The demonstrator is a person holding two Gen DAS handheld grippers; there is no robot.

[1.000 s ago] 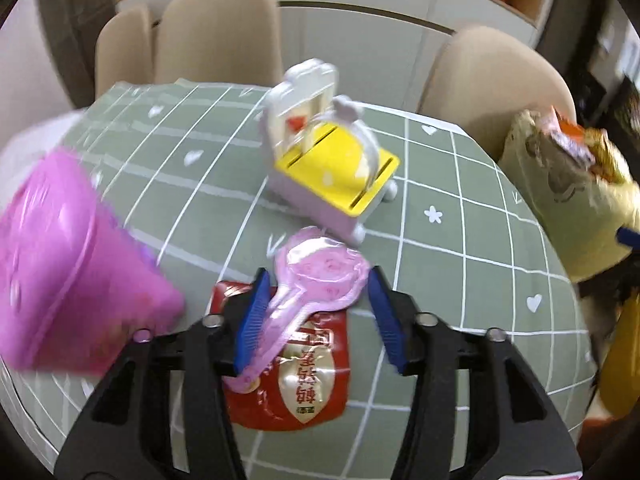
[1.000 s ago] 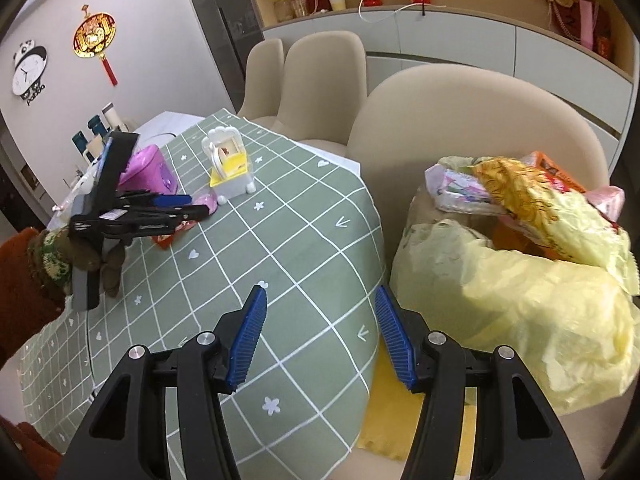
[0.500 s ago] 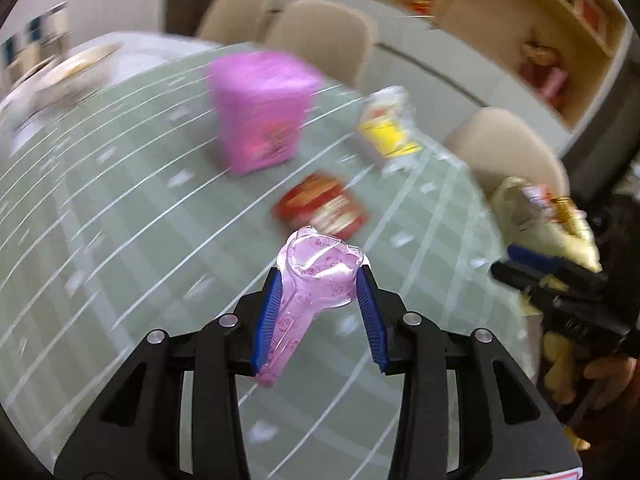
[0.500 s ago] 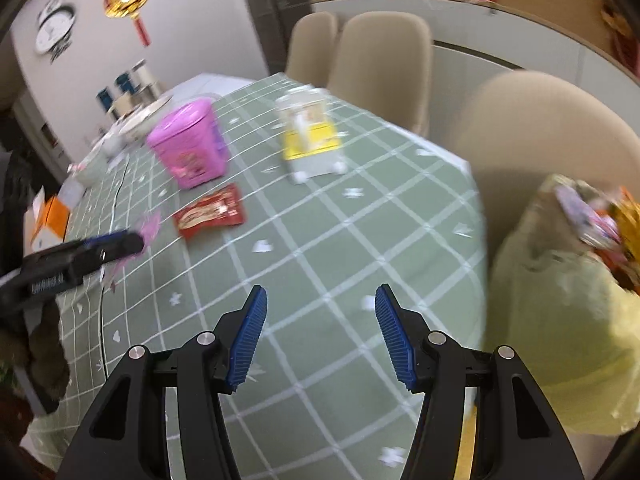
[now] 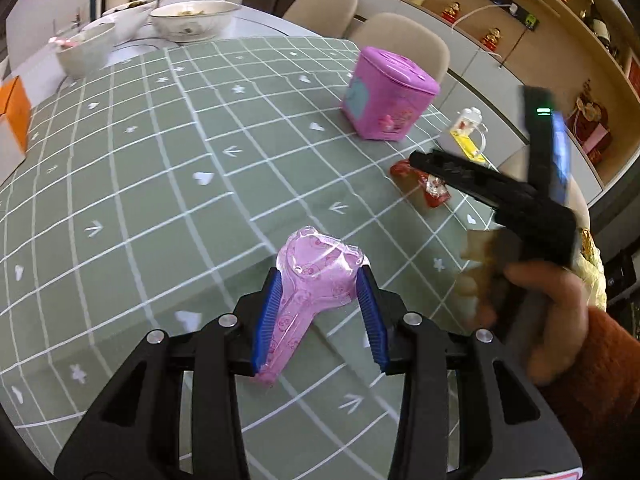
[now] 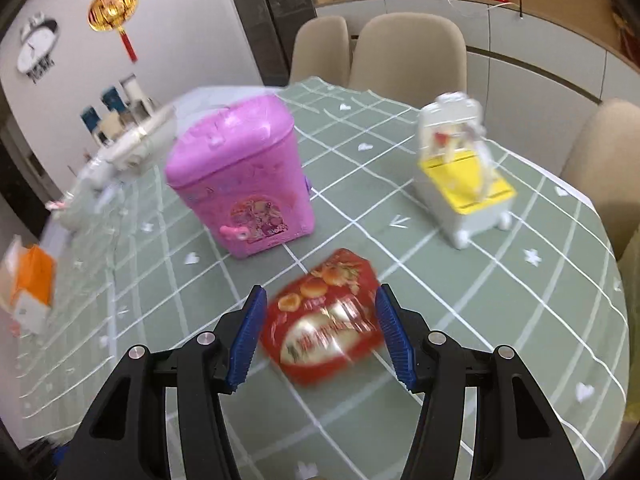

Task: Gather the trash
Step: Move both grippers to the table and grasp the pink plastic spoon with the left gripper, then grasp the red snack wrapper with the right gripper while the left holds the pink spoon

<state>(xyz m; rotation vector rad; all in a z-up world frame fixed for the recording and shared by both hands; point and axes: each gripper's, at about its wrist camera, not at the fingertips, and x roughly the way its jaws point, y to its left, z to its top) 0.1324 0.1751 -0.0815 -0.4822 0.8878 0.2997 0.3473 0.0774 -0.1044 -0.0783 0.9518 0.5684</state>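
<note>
We are clamping the left gripper (image 5: 319, 312) on a pink plastic wrapper (image 5: 316, 276) at lower centre of the left wrist view, above the green checked tablecloth (image 5: 160, 184). We are holding the right gripper (image 6: 320, 336) apart, its blue pads either side of the red snack packet (image 6: 326, 318) lying on the cloth, below the pink toy box (image 6: 240, 176)

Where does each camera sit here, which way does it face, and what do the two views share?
Left wrist: on the left gripper, looking down across the green checked tablecloth; its jaws clamp a pink plastic spoon-shaped wrapper; the person's right hand shows.
Right wrist: on the right gripper, facing down at a red foil snack packet lying between its open jaws; no hand shows.
Shared: tablecloth, packet, pink toy bin, white-and-yellow toy cart.
</note>
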